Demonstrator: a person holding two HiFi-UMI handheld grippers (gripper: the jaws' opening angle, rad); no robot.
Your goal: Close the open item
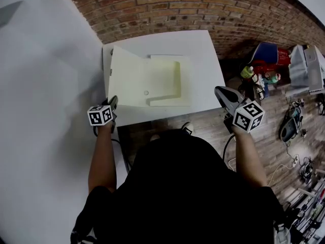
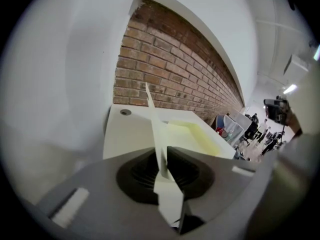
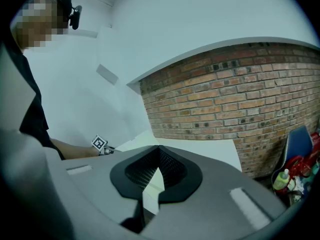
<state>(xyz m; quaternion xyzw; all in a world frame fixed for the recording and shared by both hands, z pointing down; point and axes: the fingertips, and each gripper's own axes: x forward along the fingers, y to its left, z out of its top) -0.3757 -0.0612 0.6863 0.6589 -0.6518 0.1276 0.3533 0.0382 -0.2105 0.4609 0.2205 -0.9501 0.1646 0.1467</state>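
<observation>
Pale cream flat box [image 1: 152, 80], open on the white table [image 1: 203, 50]: shallow tray [image 1: 165, 80] at 3 o'clock, hinged lid [image 1: 127, 80] raised at 9 o'clock.

Left gripper [image 1: 112, 101], forearm stretched forward, tilts downward with its jaws pinched on a thin lid [image 2: 152, 119] standing between them. Right gripper [image 1: 218, 90] hangs free, jaws together, empty.

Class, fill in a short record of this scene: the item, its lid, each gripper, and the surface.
Item: cream box, open
Lid: lid raised at the box's left side
Surface: white table
Left gripper: left gripper shut on the lid's near edge
Right gripper: right gripper jaws together, nothing between them, by the table's right edge, apart from the box
</observation>
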